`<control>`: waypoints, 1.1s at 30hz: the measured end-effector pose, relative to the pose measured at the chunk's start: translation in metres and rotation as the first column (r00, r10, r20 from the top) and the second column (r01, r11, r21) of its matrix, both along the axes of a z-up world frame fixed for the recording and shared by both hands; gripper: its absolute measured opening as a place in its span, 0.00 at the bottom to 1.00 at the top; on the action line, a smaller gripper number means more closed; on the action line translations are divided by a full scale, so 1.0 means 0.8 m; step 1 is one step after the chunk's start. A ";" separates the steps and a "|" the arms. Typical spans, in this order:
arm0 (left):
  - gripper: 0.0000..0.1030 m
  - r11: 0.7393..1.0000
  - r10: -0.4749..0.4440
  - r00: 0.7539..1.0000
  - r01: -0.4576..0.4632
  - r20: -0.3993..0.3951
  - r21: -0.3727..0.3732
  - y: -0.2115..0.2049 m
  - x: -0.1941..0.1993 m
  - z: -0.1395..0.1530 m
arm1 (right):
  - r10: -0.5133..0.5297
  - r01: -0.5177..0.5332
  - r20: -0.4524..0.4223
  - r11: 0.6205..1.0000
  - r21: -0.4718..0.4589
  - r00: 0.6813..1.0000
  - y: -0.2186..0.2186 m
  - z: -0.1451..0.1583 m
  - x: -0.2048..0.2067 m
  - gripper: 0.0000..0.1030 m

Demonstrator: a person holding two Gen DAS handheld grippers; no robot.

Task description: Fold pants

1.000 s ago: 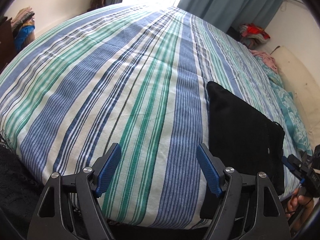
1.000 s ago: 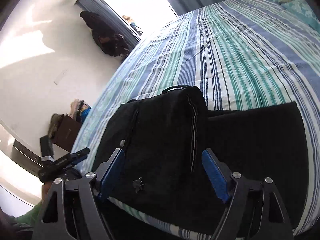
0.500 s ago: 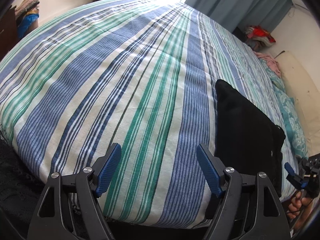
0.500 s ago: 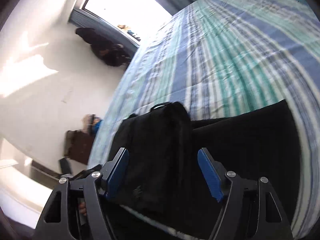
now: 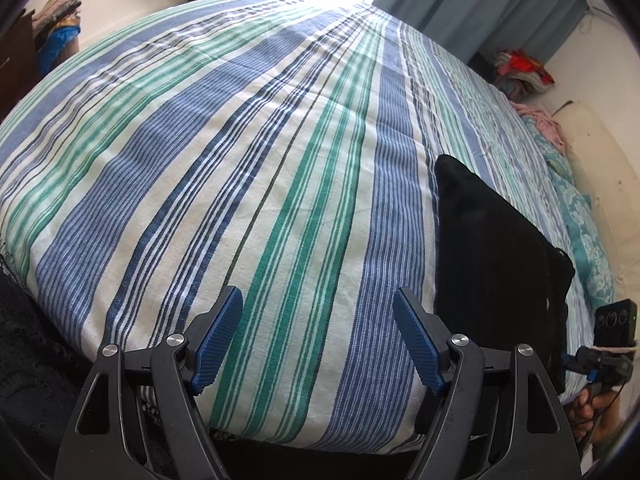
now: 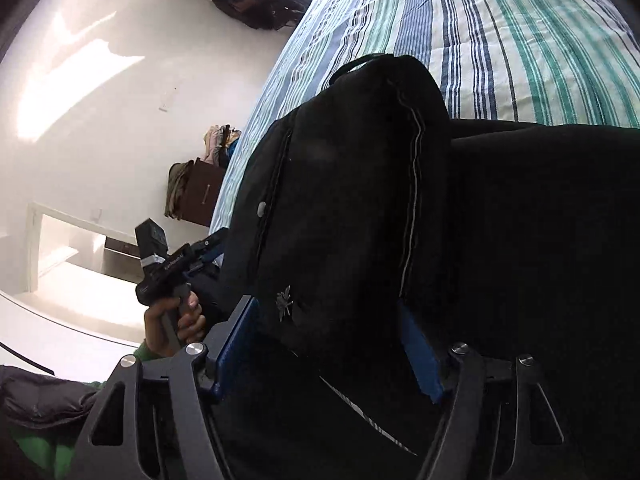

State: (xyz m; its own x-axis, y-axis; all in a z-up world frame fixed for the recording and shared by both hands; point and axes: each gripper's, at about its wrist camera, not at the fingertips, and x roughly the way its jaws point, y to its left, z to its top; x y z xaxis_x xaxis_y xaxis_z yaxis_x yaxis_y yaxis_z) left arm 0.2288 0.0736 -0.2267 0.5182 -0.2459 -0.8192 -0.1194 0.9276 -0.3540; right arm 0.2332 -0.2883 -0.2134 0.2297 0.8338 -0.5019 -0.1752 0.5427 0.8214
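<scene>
The black pants [image 5: 496,240] lie folded on the striped bedspread [image 5: 248,168], to the right of my left gripper [image 5: 318,338]. The left gripper is open and empty above the bed's near edge. In the right wrist view the pants [image 6: 352,184] fill the frame, a folded part with a white side seam raised in front. My right gripper [image 6: 328,344] is open with the black cloth between its blue pads [image 6: 420,356]; I cannot tell whether they touch it. The left gripper's handle and hand show in the right wrist view [image 6: 168,276].
A teal pillow [image 5: 580,216] and a cream headboard lie at the right. Piles of clothes [image 5: 520,68] sit by the grey curtain. A dark wooden cabinet [image 6: 200,192] stands by the white wall left of the bed.
The right gripper has moved in closer to the pants, whose raised fold now fills its view. The left gripper stays open and has shifted only a little.
</scene>
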 end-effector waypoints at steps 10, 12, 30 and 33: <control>0.76 0.999 -0.031 1.000 0.031 0.002 0.020 -0.009 -0.002 0.000 | -0.082 0.078 -0.027 0.991 -0.107 0.996 0.035 0.001 -0.001 0.26; 0.76 1.000 -0.016 1.000 0.016 0.001 0.010 -0.003 -0.002 0.000 | -0.085 0.089 0.035 0.989 -0.118 0.996 0.037 0.024 -0.009 0.18; 0.76 0.998 -0.064 0.997 0.063 0.040 0.010 -0.019 -0.005 0.015 | -0.216 0.257 0.209 0.947 -0.194 0.954 -0.091 0.147 -0.068 0.16; 0.76 0.997 -0.080 0.996 0.079 0.041 0.022 -0.026 -0.007 0.015 | -0.251 0.283 0.160 0.932 -0.227 0.955 -0.114 0.111 -0.067 0.16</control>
